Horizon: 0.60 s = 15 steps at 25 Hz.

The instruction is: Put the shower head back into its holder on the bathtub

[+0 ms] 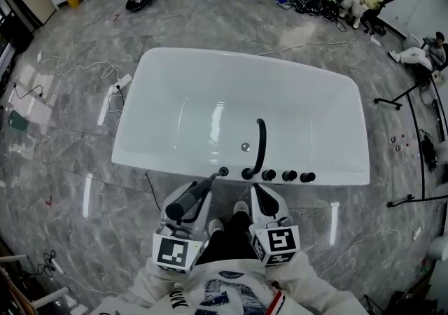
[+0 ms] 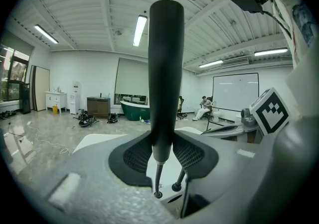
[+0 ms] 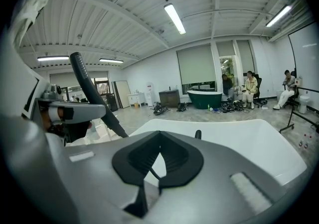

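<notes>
Left gripper view shows the left gripper (image 2: 162,151) clamped on the dark, slim cylindrical shower head (image 2: 166,68), while the right gripper (image 3: 155,163) is closed on nothing. The head is tilted, its thin lower end reaching the small round holder (image 1: 223,171) on the white bathtub (image 1: 171,163) rim. By my judgement, seating it and letting go remain.

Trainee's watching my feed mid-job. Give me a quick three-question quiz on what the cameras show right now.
1. True or false: the left gripper is shut on the shower head.
2. Multiple choice: the right gripper holds A) a hose, B) a knob, C) nothing.
3. Count: in the head view, how many round knobs stand on the bathtub rim to the right of the spout?

Key: 1 true; 2 C; 3 three.
</notes>
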{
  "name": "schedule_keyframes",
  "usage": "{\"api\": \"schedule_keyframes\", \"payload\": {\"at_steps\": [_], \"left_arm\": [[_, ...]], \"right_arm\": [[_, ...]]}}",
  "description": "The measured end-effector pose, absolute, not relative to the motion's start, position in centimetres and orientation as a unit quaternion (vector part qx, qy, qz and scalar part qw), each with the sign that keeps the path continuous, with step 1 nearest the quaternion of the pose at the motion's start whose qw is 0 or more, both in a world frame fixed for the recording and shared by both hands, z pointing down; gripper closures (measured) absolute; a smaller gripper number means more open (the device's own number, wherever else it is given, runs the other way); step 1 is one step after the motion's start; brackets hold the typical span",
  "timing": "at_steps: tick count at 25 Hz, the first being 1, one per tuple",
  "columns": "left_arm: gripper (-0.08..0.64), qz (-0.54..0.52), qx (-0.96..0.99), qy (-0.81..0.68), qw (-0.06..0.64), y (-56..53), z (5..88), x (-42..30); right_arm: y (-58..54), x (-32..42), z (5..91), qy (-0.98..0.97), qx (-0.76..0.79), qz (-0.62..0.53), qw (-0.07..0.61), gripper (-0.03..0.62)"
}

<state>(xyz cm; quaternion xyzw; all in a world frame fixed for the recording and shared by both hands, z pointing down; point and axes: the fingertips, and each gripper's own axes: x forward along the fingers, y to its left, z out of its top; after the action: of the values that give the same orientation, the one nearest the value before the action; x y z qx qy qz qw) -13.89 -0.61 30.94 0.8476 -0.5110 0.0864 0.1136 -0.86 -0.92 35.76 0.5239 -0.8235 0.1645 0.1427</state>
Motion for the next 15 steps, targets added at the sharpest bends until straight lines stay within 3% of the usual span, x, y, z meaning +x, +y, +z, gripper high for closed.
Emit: {"api": "schedule_keyframes", "payload": {"at_steps": [15], "left_arm": [[0.421, 0.115, 0.847, -0.504, 0.121, -3.4, 35.3, -12.0]], "right_arm": [[-3.4, -1.1, 39.2, -0.827, 0.510, 0.189, 0.144, 0.588]]}}
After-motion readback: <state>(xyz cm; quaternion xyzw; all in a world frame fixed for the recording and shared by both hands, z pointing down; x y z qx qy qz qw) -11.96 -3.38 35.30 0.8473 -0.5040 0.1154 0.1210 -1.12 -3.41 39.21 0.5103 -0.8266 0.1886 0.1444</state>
